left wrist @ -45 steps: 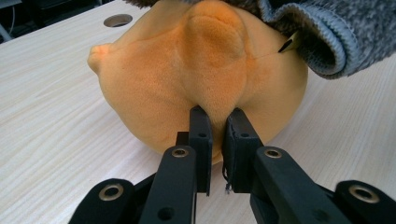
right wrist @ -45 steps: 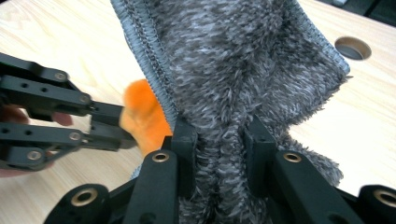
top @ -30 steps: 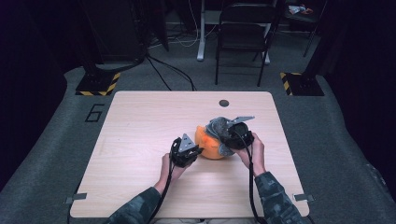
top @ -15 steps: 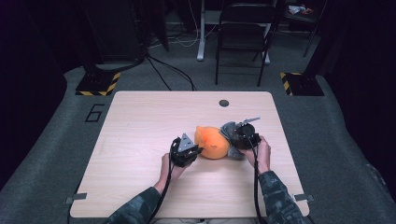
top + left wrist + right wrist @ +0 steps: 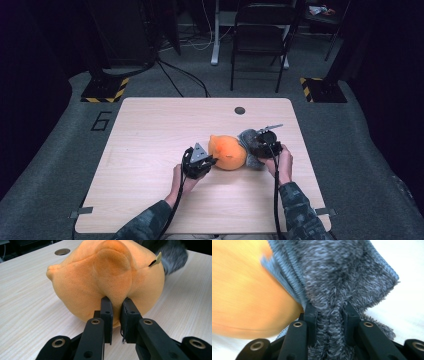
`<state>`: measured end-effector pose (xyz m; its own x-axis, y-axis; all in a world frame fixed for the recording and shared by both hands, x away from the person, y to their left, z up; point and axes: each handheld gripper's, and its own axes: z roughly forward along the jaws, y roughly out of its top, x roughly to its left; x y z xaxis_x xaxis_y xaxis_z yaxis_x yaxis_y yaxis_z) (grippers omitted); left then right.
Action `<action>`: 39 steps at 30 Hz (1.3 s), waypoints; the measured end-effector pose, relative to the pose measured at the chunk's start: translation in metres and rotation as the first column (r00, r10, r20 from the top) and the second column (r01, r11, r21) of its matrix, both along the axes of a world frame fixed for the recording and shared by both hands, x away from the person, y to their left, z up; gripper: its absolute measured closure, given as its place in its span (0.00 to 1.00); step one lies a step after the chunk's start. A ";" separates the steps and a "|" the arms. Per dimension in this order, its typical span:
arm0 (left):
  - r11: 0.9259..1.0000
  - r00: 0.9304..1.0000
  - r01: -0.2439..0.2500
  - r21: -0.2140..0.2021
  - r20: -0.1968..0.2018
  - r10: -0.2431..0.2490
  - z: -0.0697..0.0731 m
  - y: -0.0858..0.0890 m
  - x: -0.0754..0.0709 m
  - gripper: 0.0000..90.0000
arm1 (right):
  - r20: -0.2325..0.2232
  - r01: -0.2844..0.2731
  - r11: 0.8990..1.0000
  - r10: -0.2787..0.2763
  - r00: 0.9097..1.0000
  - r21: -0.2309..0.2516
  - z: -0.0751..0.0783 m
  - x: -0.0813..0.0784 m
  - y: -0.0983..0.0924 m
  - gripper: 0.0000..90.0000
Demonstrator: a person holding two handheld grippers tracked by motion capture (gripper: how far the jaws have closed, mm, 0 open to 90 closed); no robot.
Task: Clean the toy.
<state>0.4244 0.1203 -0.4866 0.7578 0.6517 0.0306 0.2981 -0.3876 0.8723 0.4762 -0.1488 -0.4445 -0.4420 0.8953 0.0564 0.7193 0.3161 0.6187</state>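
An orange plush toy (image 5: 228, 151) lies on the wooden table (image 5: 150, 135) near its middle. My left gripper (image 5: 209, 162) is shut on a fold of the orange plush (image 5: 110, 277) at its near side, the pads pinching the fabric. A fuzzy grey cloth (image 5: 248, 141) lies against the right side of the plush. My right gripper (image 5: 256, 150) is shut on a bunch of this grey cloth (image 5: 337, 290), with the orange plush (image 5: 244, 290) just to the left of it. A small tag (image 5: 156, 259) sticks out of the plush near the grey cloth (image 5: 172, 255).
A round cable hole (image 5: 240, 110) sits in the table near its far edge. A dark chair (image 5: 260, 40) and stands with yellow-black bases (image 5: 106, 90) are on the floor beyond the table. Cables trail from both grippers toward the person.
The right gripper has drawn the grey cloth off the top of the plush, to the right and down toward the table. The left gripper has kept its hold in place.
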 end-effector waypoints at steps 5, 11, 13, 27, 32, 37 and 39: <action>1.000 1.000 0.006 0.004 -0.002 -0.006 0.000 -0.001 -0.001 0.90 | 0.071 -0.055 0.997 0.052 0.996 0.050 0.028 -0.014 0.014 0.78; 1.000 1.000 0.002 0.004 0.010 -0.002 0.000 -0.002 -0.002 0.90 | 0.144 -0.165 0.985 0.158 0.977 0.043 0.042 -0.033 0.049 0.78; 1.000 1.000 0.003 0.003 0.003 -0.003 0.000 -0.002 -0.002 0.90 | 0.149 -0.193 0.981 0.186 0.971 0.033 0.042 -0.037 0.057 0.78; 1.000 1.000 0.000 0.000 0.003 0.000 -0.001 -0.002 -0.001 0.90 | 0.101 -0.182 0.983 0.180 0.978 0.012 0.031 -0.028 0.049 0.78; 1.000 1.000 0.003 0.005 0.004 -0.003 -0.001 -0.001 -0.001 0.90 | 0.074 -0.162 0.987 0.162 0.984 -0.002 0.028 -0.023 0.041 0.78; 1.000 1.000 0.010 0.009 -0.004 -0.010 -0.001 0.000 0.000 0.90 | 0.047 -0.124 0.992 0.123 0.991 0.008 0.020 -0.016 0.030 0.78; 1.000 1.000 0.010 0.006 -0.003 -0.010 -0.001 0.000 0.000 0.90 | 0.034 -0.100 0.995 0.100 0.994 -0.001 0.017 -0.013 0.025 0.78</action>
